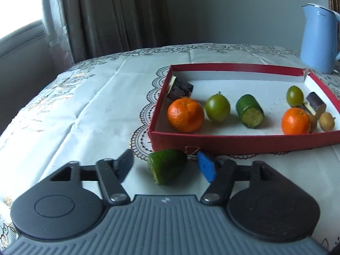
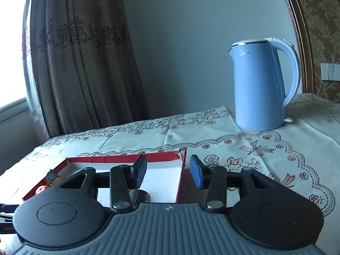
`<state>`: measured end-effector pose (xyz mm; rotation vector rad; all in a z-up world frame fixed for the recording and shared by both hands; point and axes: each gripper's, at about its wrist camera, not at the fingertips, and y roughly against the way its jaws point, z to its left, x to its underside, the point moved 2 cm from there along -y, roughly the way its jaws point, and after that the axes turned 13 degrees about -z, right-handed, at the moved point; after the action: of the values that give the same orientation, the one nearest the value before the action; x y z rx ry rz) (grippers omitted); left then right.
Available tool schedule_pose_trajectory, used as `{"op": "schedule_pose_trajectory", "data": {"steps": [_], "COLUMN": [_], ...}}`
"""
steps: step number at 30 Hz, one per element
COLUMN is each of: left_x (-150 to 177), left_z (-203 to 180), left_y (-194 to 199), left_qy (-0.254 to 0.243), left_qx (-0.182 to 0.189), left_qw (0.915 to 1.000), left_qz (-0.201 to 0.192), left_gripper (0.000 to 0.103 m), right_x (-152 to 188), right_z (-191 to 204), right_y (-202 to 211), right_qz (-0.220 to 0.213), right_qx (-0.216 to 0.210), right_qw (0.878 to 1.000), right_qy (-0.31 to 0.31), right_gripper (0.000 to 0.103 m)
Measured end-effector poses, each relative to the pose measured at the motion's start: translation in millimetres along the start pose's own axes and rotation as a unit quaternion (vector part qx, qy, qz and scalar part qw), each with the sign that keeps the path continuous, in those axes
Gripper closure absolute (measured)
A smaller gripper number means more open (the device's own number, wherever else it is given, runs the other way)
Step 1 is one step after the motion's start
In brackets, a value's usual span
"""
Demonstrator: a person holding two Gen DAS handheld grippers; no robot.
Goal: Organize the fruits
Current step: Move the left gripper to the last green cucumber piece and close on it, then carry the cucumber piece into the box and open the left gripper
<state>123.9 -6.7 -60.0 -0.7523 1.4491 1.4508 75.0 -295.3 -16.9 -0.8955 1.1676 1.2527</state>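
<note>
Left gripper (image 1: pixel 165 165) gapes around a cucumber piece (image 1: pixel 166 165) on the embroidered tablecloth (image 1: pixel 85 106); right gripper (image 2: pixel 167 170) open, curtain (image 2: pixel 80 63) behind.

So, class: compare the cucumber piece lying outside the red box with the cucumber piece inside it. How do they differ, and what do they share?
The outside cucumber piece lies on the tablecloth between the open fingers of the left gripper; the inside cucumber piece rests in the red box among other produce. The outside one tapers to a rounded tip; the inside one is a straight cylinder. Both are green-skinned with a pale cut face.
</note>
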Motion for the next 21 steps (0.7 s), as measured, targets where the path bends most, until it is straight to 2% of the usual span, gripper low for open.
{"op": "schedule_pose_trajectory", "data": {"steps": [2,5,9,21], "left_x": [-0.7,-0.4,-0.2,-0.9], "left_z": [-1.7,-4.0,-0.2,2.8], "left_y": [0.4,1.2,0.9,7.1], "left_qy": [0.003,-0.001,0.008,0.016], "left_qx": [0.011,0.011,0.005,-0.001], "left_qw": [0.9999,0.9999,1.0,0.9999], "left_qz": [0.0,-0.002,-0.001,-0.006], "left_gripper": [0.055,0.056,0.068,0.068], "right_x": [0.3,1.7,3.8,5.6], "right_z": [-0.3,0.0,0.3,0.4], "right_y": [-0.3,-1.2,-1.9,-3.9], "right_qz": [0.001,0.003,0.006,0.008], "right_qx": [0.001,0.003,0.006,0.009], "right_qw": [1.0,1.0,1.0,1.0], "right_qy": [0.0,0.001,0.003,0.007], "right_gripper": [0.059,0.059,0.059,0.059]}}
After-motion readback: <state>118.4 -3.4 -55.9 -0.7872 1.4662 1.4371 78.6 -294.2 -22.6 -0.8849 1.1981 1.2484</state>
